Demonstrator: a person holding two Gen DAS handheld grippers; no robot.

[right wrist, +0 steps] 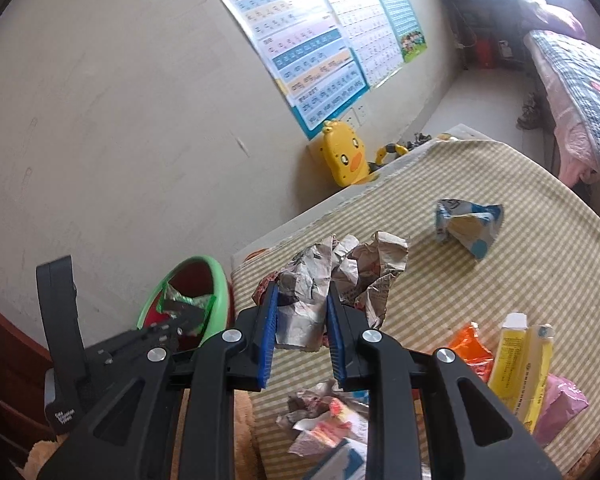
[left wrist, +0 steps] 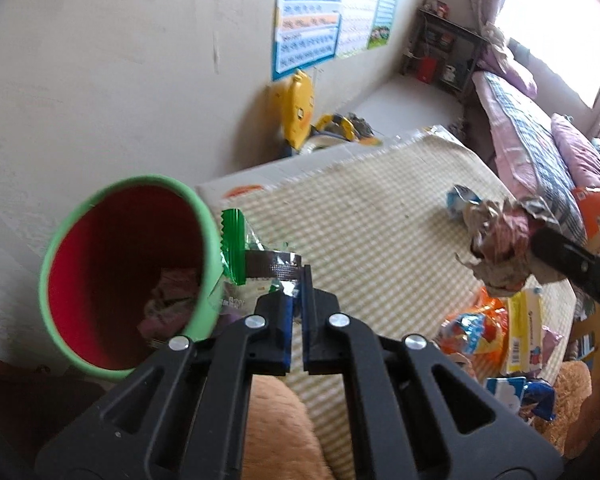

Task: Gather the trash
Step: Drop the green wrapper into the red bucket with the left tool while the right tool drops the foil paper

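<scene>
Pinching green wrapper (left wrist: 236, 246) beside bin (left wrist: 202, 216), left tool (left wrist: 296, 300); right tool (right wrist: 302, 320) clamping crumpled paper (right wrist: 340, 272).

Beige wall (right wrist: 120, 120) with charts (right wrist: 320, 48). Bright window (left wrist: 556, 28) far right, above bed (left wrist: 520, 120). Dark shelf (left wrist: 444, 52) in corner.

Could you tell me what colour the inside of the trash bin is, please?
Red inside the trash bin, with a light green rim; the left wrist view shows it best.
</scene>
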